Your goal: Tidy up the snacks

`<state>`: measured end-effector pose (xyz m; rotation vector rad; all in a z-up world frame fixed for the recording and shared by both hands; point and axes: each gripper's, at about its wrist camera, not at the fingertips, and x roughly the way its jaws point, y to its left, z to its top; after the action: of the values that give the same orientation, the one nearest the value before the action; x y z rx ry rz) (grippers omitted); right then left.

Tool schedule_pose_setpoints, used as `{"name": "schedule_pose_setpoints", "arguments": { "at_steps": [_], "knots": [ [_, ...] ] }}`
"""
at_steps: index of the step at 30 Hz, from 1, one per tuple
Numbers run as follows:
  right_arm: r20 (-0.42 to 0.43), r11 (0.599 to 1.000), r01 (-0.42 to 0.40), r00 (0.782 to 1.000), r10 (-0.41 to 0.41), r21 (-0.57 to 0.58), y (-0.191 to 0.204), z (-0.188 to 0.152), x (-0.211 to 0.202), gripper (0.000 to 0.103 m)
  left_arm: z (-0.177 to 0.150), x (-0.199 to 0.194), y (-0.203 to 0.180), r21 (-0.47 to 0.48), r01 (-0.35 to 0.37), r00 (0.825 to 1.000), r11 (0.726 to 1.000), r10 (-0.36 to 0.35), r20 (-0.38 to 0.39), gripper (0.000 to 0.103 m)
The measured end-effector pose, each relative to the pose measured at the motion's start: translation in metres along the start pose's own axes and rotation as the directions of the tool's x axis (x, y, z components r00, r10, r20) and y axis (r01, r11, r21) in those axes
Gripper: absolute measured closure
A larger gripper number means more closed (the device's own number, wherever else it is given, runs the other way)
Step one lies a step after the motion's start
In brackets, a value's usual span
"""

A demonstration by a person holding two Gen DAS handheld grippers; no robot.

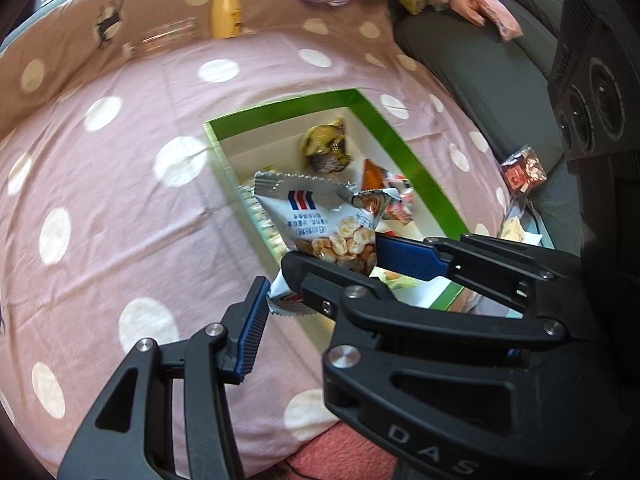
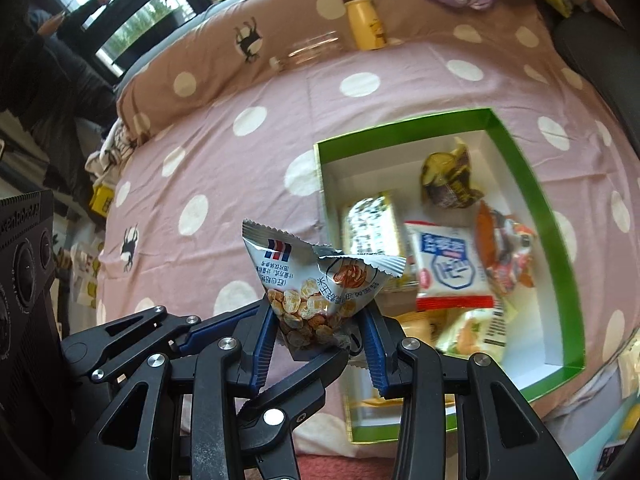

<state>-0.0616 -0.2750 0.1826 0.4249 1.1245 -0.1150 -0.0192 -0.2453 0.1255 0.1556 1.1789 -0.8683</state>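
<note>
A silver snack packet printed with nuts [image 2: 316,292] is held between the blue pads of my right gripper [image 2: 320,336], which is shut on its lower end. In the left wrist view the same packet [image 1: 320,220] hangs over the near left rim of a green-rimmed white box [image 1: 372,108], with the right gripper's fingers [image 1: 408,256] closed on it. My left gripper [image 1: 316,300] is open, its left pad [image 1: 254,332] beside the packet and apart from it. The box [image 2: 520,152] holds several snack packets, among them a blue-and-white one [image 2: 448,268] and a dark round one [image 2: 448,184].
The box lies on a pink polka-dot bedsheet [image 1: 100,220]. A yellow bottle [image 2: 364,24] and a clear glass jar [image 2: 316,50] stand at the far edge. A red snack packet [image 1: 524,172] lies on a grey chair to the right. A black camera unit [image 1: 592,92] is at right.
</note>
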Motion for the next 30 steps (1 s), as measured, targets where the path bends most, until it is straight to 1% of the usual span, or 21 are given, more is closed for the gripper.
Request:
{"name": "schedule_pose_setpoints", "arguments": {
  "at_steps": [10, 16, 25, 30],
  "knots": [
    [0.017, 0.995, 0.019, 1.000, -0.020, 0.102, -0.047, -0.003, 0.004, 0.061, 0.013, 0.039, -0.024, 0.070, 0.034, 0.999, 0.997, -0.031, -0.044, 0.055],
    [0.010, 0.989, 0.025, 1.000, -0.026, 0.146, -0.068, -0.006, 0.015, 0.061, 0.015, 0.059, -0.029, 0.083, 0.045, 0.997, 0.996, -0.039, -0.072, 0.055],
    [0.006, 0.982, 0.030, 0.999, -0.032, 0.186, -0.083, -0.009, 0.026, 0.061, 0.015, 0.076, -0.029, 0.087, 0.057, 0.995, 0.995, -0.049, -0.088, 0.055],
    [0.022, 0.978, 0.019, 0.999, -0.024, 0.207, -0.087, -0.014, 0.028, 0.061, 0.014, 0.079, -0.029, 0.086, 0.045, 0.995, 0.995, -0.038, -0.089, 0.051]
  ]
}}
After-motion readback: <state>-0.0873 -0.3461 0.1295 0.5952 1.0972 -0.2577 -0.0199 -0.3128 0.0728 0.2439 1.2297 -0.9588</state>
